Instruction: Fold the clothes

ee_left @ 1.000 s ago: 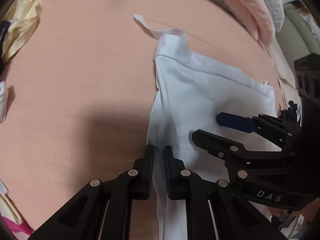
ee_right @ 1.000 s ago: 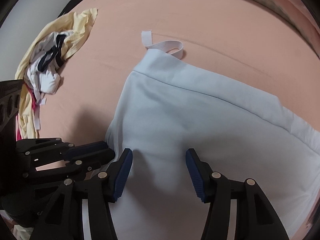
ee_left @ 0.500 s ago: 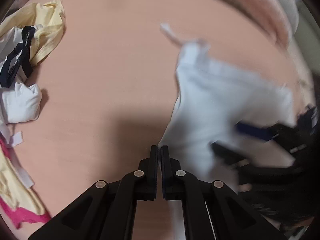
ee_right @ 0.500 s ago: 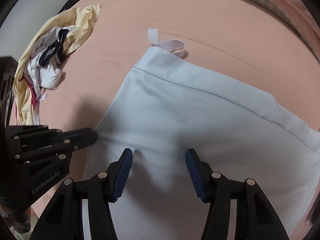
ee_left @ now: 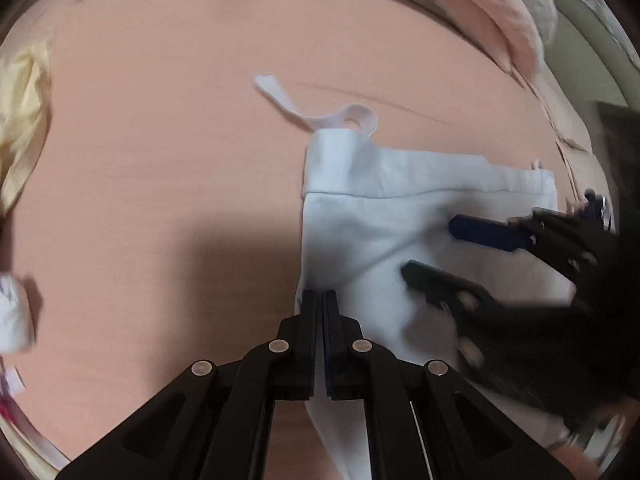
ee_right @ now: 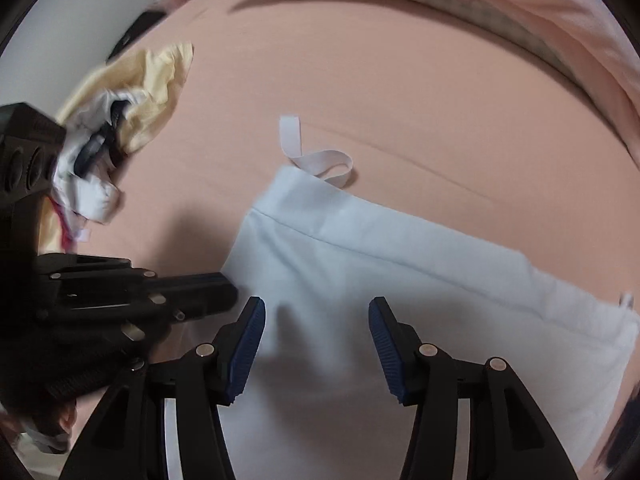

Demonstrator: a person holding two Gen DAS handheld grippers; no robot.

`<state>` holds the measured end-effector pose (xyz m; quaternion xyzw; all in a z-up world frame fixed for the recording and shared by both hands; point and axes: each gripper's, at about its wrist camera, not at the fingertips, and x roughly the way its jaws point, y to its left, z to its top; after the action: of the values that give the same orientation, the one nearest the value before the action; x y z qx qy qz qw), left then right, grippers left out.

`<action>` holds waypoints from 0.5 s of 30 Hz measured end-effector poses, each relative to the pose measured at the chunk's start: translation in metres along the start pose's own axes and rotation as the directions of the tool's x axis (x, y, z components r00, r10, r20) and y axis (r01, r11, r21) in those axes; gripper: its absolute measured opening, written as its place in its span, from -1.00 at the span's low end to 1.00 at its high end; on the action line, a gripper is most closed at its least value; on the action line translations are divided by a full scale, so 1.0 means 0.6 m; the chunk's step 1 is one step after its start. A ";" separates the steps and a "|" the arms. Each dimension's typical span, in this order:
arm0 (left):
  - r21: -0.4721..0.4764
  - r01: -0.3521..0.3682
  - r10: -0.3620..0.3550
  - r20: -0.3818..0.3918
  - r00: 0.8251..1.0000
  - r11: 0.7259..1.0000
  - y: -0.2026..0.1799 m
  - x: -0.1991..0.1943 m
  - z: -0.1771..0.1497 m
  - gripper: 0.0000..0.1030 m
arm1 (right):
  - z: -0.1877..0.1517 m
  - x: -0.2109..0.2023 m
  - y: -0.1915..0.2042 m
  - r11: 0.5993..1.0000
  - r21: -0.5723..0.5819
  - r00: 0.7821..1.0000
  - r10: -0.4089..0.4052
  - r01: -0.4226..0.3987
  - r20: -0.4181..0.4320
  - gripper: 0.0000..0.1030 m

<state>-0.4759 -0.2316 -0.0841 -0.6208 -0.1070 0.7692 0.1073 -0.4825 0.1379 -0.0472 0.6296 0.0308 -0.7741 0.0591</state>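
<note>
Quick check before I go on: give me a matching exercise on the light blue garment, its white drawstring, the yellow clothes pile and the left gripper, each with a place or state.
Things:
1. light blue garment
2. white drawstring
3. yellow clothes pile
4. left gripper

Places or states:
A. heaped at the far left of the bed
B. shut on the cloth's left edge
C. spread under both grippers
D. curled on the sheet past the waistband corner

Pairs: 1-C, 2-D, 3-A, 4-B
</note>
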 end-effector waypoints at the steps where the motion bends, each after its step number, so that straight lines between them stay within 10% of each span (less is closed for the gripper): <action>1: -0.018 -0.039 0.039 0.022 0.999 0.999 0.005 -0.014 0.001 -0.94 | -0.001 0.003 -0.007 0.999 -0.003 0.999 -0.043 0.043 -0.016 0.02; 5: -0.121 0.034 -0.022 0.095 0.995 0.992 0.041 -0.056 0.000 -0.95 | -0.006 -0.005 -0.050 0.986 0.025 0.986 -0.161 0.163 -0.049 0.04; 15: -0.024 0.100 -0.099 0.042 0.994 0.995 0.019 -0.030 -0.001 -0.98 | 0.059 -0.025 -0.019 0.994 0.021 0.991 0.103 -0.105 0.087 0.02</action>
<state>-0.4718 -0.2479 -0.0707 -0.6001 -0.1500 0.7741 0.1352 -0.5153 0.1456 -0.0252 0.5973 -0.0145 -0.7965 0.0926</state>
